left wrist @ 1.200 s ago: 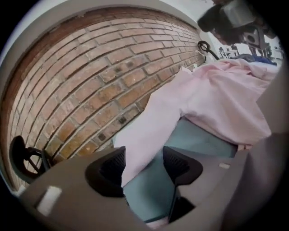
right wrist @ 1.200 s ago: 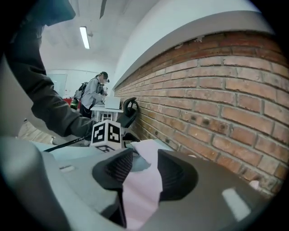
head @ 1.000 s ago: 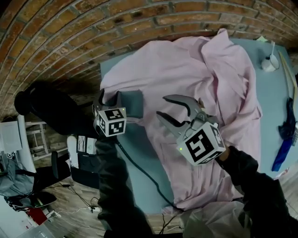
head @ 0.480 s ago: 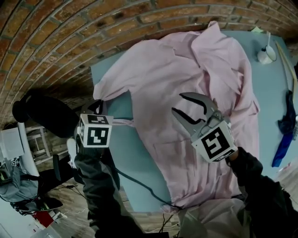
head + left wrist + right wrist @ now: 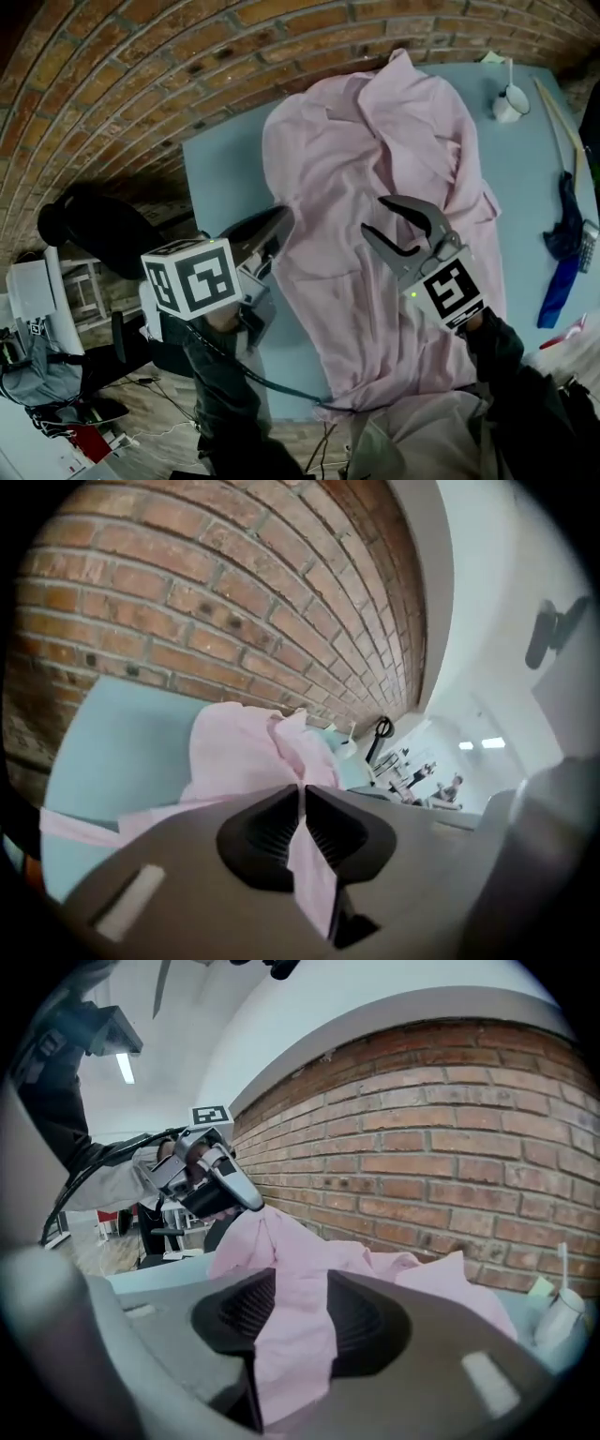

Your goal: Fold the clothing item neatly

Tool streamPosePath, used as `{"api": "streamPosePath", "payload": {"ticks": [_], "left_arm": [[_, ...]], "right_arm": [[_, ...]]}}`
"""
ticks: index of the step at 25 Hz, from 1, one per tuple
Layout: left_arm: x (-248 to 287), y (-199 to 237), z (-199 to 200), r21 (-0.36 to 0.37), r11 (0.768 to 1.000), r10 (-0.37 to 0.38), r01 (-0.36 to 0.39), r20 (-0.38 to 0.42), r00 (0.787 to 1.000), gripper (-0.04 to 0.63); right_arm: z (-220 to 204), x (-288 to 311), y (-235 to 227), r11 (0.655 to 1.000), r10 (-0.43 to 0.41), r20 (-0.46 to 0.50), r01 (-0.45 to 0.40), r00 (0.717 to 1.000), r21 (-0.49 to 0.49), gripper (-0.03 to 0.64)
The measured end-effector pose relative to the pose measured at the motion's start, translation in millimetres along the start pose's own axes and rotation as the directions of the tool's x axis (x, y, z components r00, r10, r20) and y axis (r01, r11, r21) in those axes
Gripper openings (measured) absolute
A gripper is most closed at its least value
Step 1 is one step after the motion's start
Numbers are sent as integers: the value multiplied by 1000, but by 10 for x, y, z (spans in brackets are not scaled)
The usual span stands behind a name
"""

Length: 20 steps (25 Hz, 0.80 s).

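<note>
Two grippers are seen: the left gripper [image 5: 274, 223] is clamped on the eight o'clock edge of the pink shirt [image 5: 375, 141]; the right gripper [image 5: 373, 215] is held wide over it, on the table [image 5: 216, 169].

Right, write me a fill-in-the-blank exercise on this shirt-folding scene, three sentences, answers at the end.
1. The shirt lying on the table is ____ in colour.
2. The left tongs pinch the shirt's fabric, while the right tongs hang ____ above it, gripping nothing.
3. The wall behind the table is built of ____.
Missing words: pink; open; brick.
</note>
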<state>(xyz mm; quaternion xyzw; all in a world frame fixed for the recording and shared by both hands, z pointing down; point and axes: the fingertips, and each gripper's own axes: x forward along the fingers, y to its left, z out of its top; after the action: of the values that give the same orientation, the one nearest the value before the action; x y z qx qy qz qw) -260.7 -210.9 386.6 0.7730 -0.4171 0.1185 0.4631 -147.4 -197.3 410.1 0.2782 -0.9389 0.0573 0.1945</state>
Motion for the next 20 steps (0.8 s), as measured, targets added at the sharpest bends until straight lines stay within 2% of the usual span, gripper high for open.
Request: {"api": "streamPosePath", "payload": {"ticks": [2,3,4,5,6,7,8,9,10,11,12,13,14,16,17,19,20], "left_arm": [[206,-173,-213,-115,990,-77,78,10,997,35],[333,-193,-369,-140,986,-89,87,-6,996,44],[462,-170,-553,-126,990,-72,67,-40,997,101],[567,-113,-750,-65,998,-21,16,-85,996,263],[622,-40,-947,46,997,65,-60,-125,990,373],[618,29,-1123,195,970,174,-146,-134,976,382],[557,88,-1250,365,900,290,-239,-92,952,412],[448,141,-1310,530,778,397,-338,2,918,460],[320,201,-1319,665,613,475,-427,121,872,489],[208,290,-1306,753,442,519,-488,229,823,489],[140,425,-1295,799,313,541,-514,295,787,489],[123,597,-1301,817,263,552,-514,309,774,489],[146,776,-1323,820,283,554,-497,283,783,486],[234,1052,-1358,812,372,543,-451,204,815,432],[262,1136,-1339,806,390,543,-445,189,818,421],[277,1243,-1268,786,402,563,-470,192,804,251],[292,1280,-1258,772,418,570,-479,187,800,207]], "right_arm": [[-107,-130,-6,999,17,-17,-17,1000,27,175],[-189,-184,-4,999,28,-27,-27,999,27,175],[-281,-238,0,999,33,-37,-33,999,13,175],[-374,-299,4,999,31,-48,-31,998,-10,175],[-461,-371,13,999,24,-60,-26,998,-35,175],[-542,-454,25,998,17,-76,-21,997,-57,175],[-621,-547,35,998,10,-91,-16,996,-67,175],[-702,-648,35,998,3,-103,-10,995,-67,175],[-788,-754,25,998,-7,-115,0,993,-59,175],[-875,-858,6,999,-18,-128,12,992,-48,175],[-964,-953,-18,999,-29,-144,24,989,-36,175],[-1055,-1040,-36,999,-38,-162,34,986,-27,175],[-1140,-1116,-42,999,-43,-180,41,983,-17,175],[-1258,-1225,-22,999,-47,-211,48,976,-2,175],[-1279,-1257,-13,999,-48,-221,50,974,-1,175],[-1266,-1304,-18,998,-55,-227,55,972,-7,175],[-1246,-1327,-36,998,-61,-226,61,972,-6,175]]}}
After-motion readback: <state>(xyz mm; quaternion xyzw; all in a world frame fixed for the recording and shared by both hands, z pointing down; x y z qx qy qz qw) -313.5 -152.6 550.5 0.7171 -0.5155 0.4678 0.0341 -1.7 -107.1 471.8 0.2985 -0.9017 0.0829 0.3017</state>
